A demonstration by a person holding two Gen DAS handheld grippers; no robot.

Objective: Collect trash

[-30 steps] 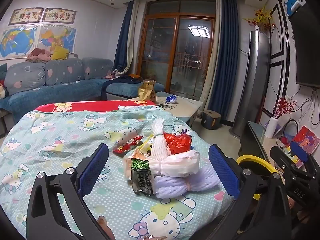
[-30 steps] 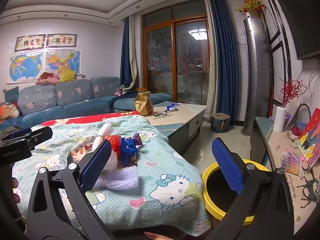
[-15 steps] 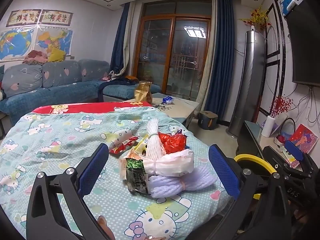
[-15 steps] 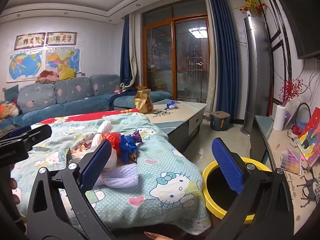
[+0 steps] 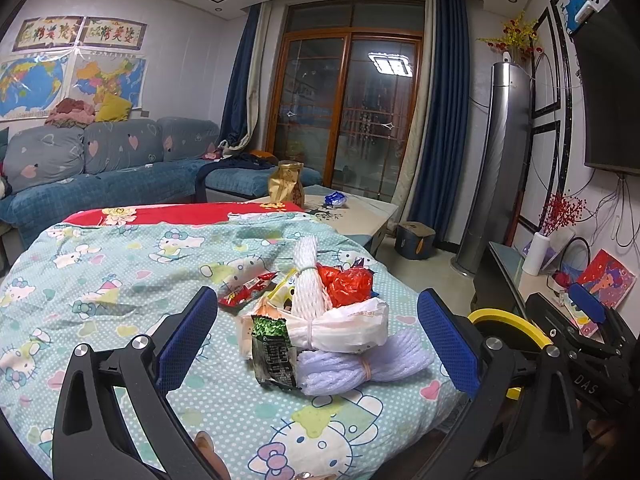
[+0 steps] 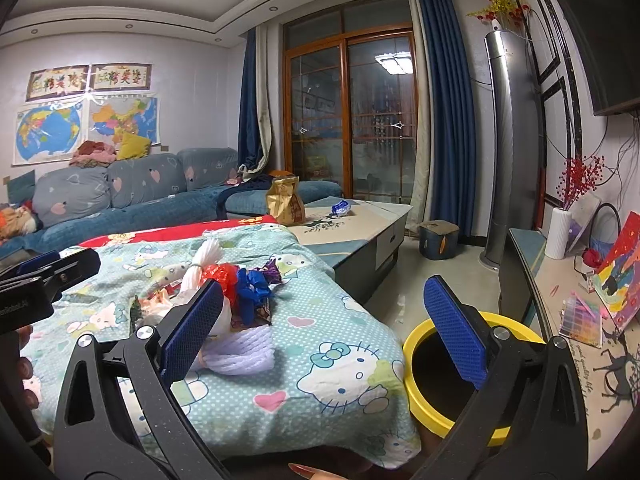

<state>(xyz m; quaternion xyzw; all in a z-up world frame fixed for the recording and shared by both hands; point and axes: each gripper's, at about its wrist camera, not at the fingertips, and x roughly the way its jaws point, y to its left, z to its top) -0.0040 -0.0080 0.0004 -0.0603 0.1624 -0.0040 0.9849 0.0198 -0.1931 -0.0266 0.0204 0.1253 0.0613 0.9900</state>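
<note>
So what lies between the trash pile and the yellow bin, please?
Only bare Hello Kitty cloth, up to its edge, in the right wrist view; the trash pile lies left, the yellow bin stands just past that edge.

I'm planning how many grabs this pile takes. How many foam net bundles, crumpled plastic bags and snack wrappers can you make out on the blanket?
Foam net bundles: 2, white and lavender
Crumpled plastic bags: 3, red, white, blue
Snack wrappers clearly visible: 2, red and green-topped
Total: 7; more pieces sit hidden in the pile.
</note>
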